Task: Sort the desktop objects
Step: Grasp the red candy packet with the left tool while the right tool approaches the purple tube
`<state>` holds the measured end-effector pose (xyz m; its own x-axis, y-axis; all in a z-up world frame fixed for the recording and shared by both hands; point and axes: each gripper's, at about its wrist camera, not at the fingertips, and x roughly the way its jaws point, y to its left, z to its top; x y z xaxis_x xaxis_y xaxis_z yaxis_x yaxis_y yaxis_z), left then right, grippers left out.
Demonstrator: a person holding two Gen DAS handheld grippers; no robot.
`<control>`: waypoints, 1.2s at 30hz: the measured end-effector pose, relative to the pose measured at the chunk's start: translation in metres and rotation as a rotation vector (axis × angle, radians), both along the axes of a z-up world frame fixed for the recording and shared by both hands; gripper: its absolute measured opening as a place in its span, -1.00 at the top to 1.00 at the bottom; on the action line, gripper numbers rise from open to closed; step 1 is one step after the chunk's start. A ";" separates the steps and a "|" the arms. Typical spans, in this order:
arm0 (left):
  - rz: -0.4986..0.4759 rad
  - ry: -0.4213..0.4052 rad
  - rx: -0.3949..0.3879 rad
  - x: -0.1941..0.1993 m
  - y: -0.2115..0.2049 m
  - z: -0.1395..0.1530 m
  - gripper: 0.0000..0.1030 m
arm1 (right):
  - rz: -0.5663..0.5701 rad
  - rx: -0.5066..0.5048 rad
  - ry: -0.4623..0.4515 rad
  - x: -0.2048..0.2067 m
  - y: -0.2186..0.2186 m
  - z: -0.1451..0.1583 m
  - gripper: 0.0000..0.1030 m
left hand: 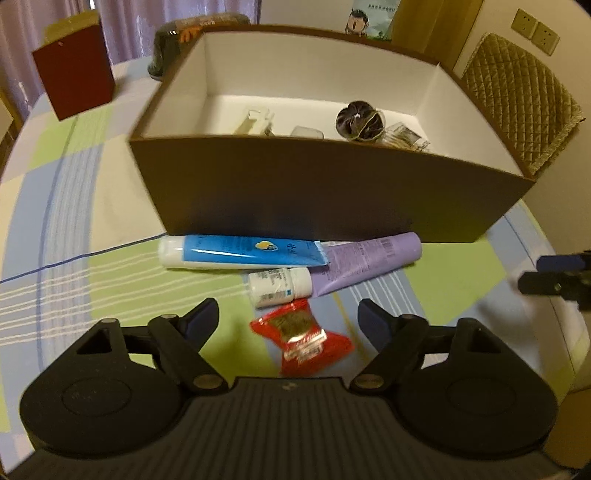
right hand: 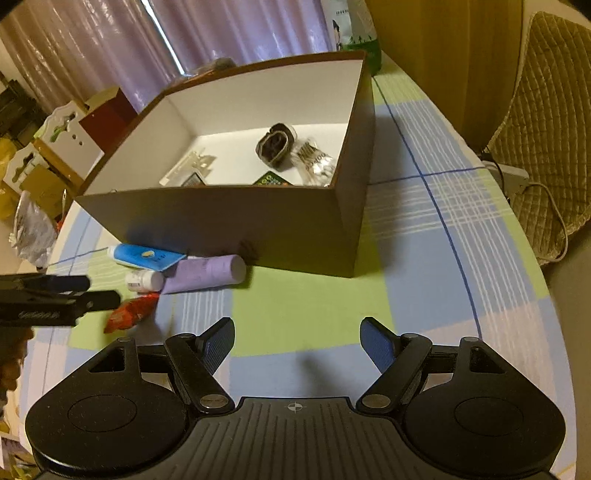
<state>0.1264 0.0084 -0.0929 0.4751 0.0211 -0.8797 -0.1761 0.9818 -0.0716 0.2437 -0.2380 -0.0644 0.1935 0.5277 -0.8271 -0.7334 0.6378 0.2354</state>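
A brown box with a white inside stands on the checked tablecloth and holds several small items, among them a dark scrunchie. In front of it lie a blue tube, a purple tube, a small white bottle and a red snack packet. My left gripper is open, with the red packet between its fingers, untouched. My right gripper is open over bare cloth to the right of the objects.
A dark red box stands at the table's far left. A quilted chair back is at the right, past the table's curved edge. Curtains hang behind. Clutter and a white bag lie off the left side.
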 end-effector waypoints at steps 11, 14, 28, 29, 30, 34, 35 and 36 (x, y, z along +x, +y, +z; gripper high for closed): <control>-0.023 0.035 0.023 -0.021 0.006 -0.028 0.53 | 0.483 0.006 -0.237 -0.045 0.036 -0.015 -0.50; 0.000 0.041 0.028 -0.040 0.015 -0.027 0.53 | 0.619 0.014 -0.334 -0.060 0.054 -0.020 -0.50; 0.110 0.075 0.003 -0.083 0.035 -0.024 0.50 | 0.640 -0.021 -0.453 -0.066 0.119 -0.081 -0.50; 0.111 0.078 0.003 -0.084 0.035 -0.024 0.50 | 0.628 -0.028 -0.431 -0.064 0.120 -0.082 -0.50; 0.109 0.078 0.003 -0.084 0.035 -0.023 0.50 | 0.610 -0.027 -0.389 -0.061 0.119 -0.082 -0.39; 0.099 0.079 -0.005 -0.086 0.035 -0.022 0.50 | 0.589 -0.033 -0.238 -0.060 0.109 -0.077 0.07; 0.096 0.080 -0.009 -0.086 0.035 -0.022 0.50 | 0.591 -0.049 -0.217 -0.062 0.106 -0.075 0.06; 0.095 0.081 -0.011 -0.086 0.035 -0.023 0.49 | 0.602 -0.070 -0.216 -0.066 0.103 -0.073 0.06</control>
<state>0.0402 0.0435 -0.1154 0.3992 0.0525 -0.9154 -0.2742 0.9595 -0.0645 0.1780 -0.1352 -0.1371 0.0461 0.5420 -0.8391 -0.9940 0.1085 0.0154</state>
